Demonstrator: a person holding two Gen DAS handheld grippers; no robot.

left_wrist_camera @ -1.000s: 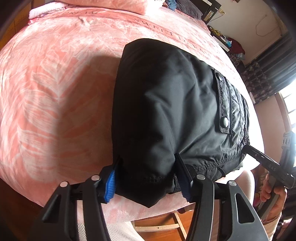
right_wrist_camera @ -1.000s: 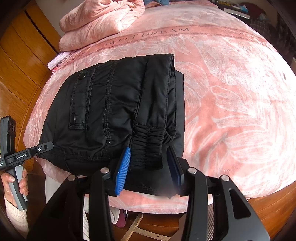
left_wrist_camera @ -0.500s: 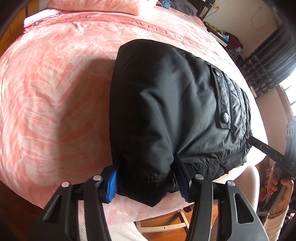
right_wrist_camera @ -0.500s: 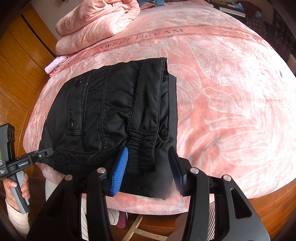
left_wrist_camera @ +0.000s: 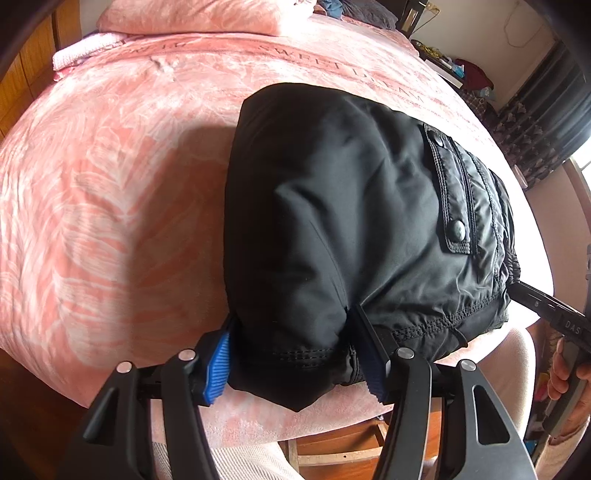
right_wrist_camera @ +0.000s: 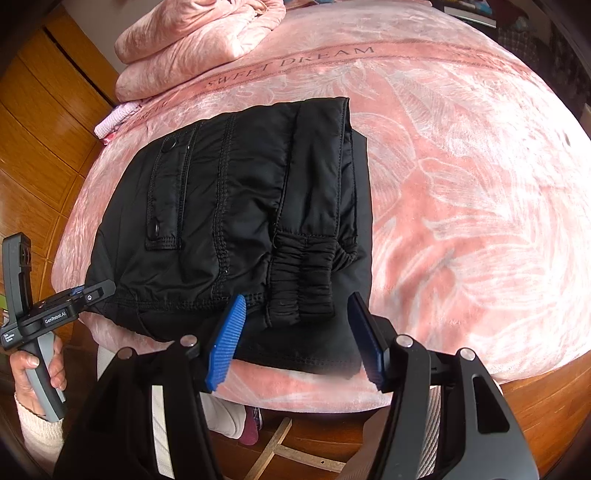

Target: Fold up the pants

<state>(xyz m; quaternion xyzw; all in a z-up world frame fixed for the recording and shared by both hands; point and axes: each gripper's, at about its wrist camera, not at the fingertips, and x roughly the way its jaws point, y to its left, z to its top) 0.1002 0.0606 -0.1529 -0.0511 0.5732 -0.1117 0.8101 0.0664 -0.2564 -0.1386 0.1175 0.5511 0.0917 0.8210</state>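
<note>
Black padded pants (left_wrist_camera: pixel 351 221) lie folded into a thick bundle near the front edge of a pink bed (left_wrist_camera: pixel 110 184). In the left wrist view my left gripper (left_wrist_camera: pixel 295 360) is open, its blue pads on either side of the bundle's near left corner. In the right wrist view the pants (right_wrist_camera: pixel 236 221) show a snap pocket and an elastic cuff (right_wrist_camera: pixel 303 280). My right gripper (right_wrist_camera: pixel 295 336) is open and empty just in front of that cuff. The left gripper also shows at the bundle's left edge in the right wrist view (right_wrist_camera: pixel 79 295).
A folded pink blanket (right_wrist_camera: pixel 199 33) and a pillow (left_wrist_camera: pixel 192 16) lie at the bed's far end. A wooden wardrobe (right_wrist_camera: pixel 33 129) stands to the left. The wooden bed frame (right_wrist_camera: pixel 546 398) and floor lie below the near edge.
My right gripper has drawn back from the elastic cuff, so the cuff no longer sits between its fingers. My left gripper stays around the bundle's corner, with the view shifted slightly.
</note>
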